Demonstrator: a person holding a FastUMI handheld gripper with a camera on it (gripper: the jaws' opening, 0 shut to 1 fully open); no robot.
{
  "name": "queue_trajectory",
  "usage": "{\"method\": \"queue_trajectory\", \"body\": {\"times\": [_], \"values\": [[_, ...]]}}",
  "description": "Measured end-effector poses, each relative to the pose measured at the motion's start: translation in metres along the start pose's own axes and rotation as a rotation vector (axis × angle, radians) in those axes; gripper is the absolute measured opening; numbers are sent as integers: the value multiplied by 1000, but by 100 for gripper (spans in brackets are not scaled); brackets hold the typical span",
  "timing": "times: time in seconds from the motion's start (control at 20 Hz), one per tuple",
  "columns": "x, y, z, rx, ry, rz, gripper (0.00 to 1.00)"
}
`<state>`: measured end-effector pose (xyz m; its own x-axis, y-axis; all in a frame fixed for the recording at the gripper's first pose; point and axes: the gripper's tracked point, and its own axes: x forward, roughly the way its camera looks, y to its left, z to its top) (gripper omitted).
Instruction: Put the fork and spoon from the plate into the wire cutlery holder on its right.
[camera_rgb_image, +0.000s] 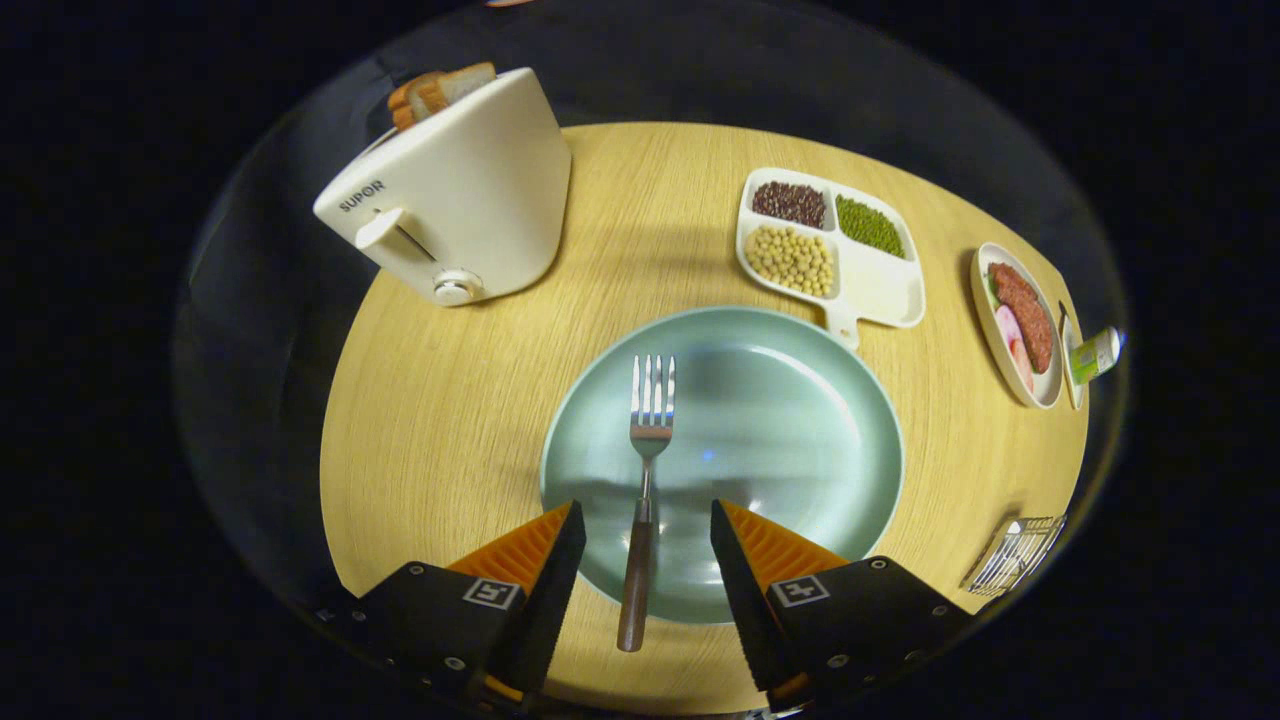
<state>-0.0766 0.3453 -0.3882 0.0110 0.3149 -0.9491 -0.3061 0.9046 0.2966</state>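
Gripper view shows the tool (648, 545) wide open, holding nothing, its fingers either side of the fork (642, 500) handle on the plate (800, 440). Closing too high could tip the fork off. The wire holder (1015, 553) sits well right on the counter (450, 420).

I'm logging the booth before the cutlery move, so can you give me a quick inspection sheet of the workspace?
Surface: round wooden table.
Job's things: fork lies on the green plate, handle over the near rim; wire cutlery holder to the plate's right holds cutlery; whether the spoon is there, cannot tell.
Clutter: toaster with bread; divided tray of beans; dish of meat slices; small packet beyond it.
Grippers: gripper open, fingers either side of the fork handle, not touching.
Cables: nothing seen.
Surroundings: dark booth wall.
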Motion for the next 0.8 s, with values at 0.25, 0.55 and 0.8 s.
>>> {"method": "queue_trajectory", "body": {"times": [0.25,0.55,0.8], "values": [[15,-4,-7,9,93,-33,44],[15,-2,-16,38,131,-20,6],[-11,-16,-4,83,8,-18,4]]}}
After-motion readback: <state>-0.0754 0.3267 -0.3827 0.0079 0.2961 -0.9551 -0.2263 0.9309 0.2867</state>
